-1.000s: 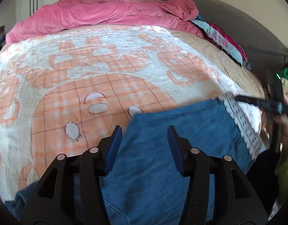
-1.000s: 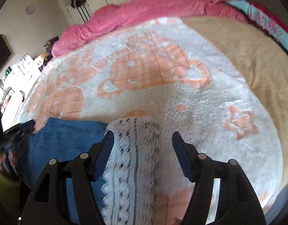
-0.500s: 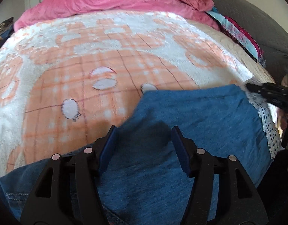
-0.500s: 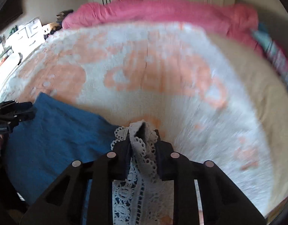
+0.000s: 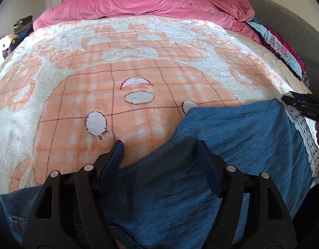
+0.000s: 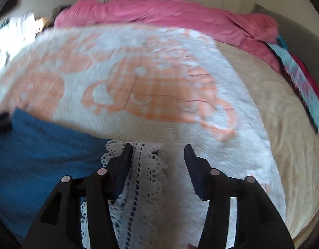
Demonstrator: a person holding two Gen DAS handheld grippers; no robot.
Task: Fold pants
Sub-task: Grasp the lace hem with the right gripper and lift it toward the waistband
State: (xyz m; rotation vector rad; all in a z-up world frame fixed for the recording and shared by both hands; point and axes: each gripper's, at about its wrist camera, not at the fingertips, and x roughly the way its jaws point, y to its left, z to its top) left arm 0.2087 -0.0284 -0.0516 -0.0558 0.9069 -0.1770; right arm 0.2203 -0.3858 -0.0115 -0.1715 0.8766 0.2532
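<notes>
Where lace hem [image 6: 142,178] was pinched, right gripper [image 6: 157,153] just reopened; left gripper [image 5: 160,149] wider over pants [image 5: 232,137].

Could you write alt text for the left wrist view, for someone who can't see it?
An open left gripper hovers over blue denim pants with a white lace hem, on an orange-and-white blanket. The right gripper reaches in beside the hem.

The pants [image 5: 232,137] lie on the blanket [image 5: 138,66] at the near edge of the bed [image 6: 273,103]. Their lace hem [image 6: 142,166] is on the right end. A quilt [image 5: 138,6] is heaped at the far side of the bed. Folded clothes [image 5: 284,47] lie along the bed's right side
</notes>
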